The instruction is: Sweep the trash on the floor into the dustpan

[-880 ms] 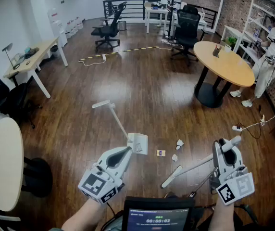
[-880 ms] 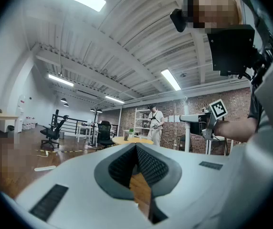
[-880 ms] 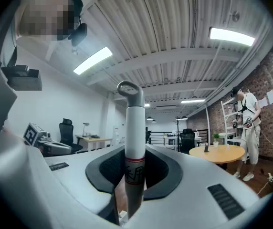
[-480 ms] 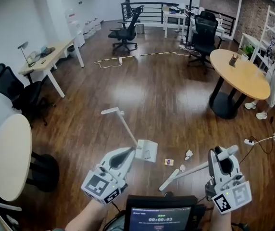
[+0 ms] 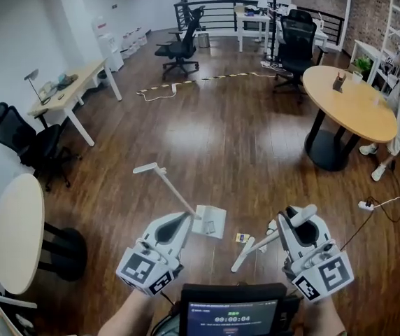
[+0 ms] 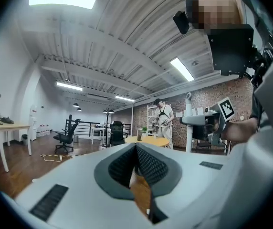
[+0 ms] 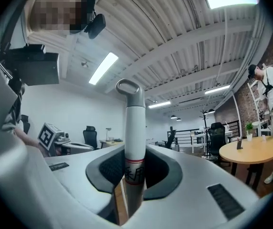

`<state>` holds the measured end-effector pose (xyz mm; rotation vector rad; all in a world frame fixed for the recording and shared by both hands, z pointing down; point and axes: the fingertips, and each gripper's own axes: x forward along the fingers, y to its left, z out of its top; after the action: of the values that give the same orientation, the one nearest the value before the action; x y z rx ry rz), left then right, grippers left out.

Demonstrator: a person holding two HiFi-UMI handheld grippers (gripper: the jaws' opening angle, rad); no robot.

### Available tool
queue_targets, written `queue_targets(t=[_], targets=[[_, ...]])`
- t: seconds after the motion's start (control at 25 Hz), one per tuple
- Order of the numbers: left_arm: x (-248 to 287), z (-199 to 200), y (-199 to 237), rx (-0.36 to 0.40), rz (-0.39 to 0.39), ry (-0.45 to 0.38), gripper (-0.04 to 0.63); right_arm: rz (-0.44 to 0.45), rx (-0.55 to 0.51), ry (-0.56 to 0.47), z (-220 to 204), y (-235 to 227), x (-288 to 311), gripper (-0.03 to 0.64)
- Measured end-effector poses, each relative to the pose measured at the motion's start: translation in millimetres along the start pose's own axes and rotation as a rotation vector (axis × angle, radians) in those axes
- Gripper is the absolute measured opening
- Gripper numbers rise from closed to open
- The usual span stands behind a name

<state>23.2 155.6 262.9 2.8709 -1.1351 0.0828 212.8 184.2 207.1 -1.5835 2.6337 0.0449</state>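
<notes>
Lower left in the head view, the left gripper (image 5: 184,221) has its jaws closed on the handle foot of the white long-handled dustpan (image 5: 210,221), which sits low at centre on the dark wooden floor (image 5: 221,145). Lower right, the right gripper (image 5: 285,231) clamps the white-handled broom (image 5: 254,246), its head just beside the small yellow scrap (image 5: 242,238) and the white crumpled bits (image 5: 271,225)
</notes>
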Motion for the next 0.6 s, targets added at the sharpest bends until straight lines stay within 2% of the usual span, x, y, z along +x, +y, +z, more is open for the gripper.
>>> queue_targets(t=[0.16,0.32,0.48,0.6], targets=[[56.2,-16.4,-6.1,0.024,-0.009,0.035,0.006,0.008,-0.001,-0.011,-14.6,-50.5,11.5,0.092],[99.5,-21.4,-2.3,0.018,-0.07,0.033,0.006,-0.069,-0.014,-0.012,-24.3,-97.1,23.0,0.092],[124.8,-31.7,38.9,-0.014,-0.135,0.044,0.006,-0.193,-0.025,0.016,-44.5,-127.1,44.6,0.092],[133.3,-43.0,81.6,-0.001,-0.174,0.071,0.006,-0.28,-0.036,0.049,-65.1,-133.2,66.7,0.092]])
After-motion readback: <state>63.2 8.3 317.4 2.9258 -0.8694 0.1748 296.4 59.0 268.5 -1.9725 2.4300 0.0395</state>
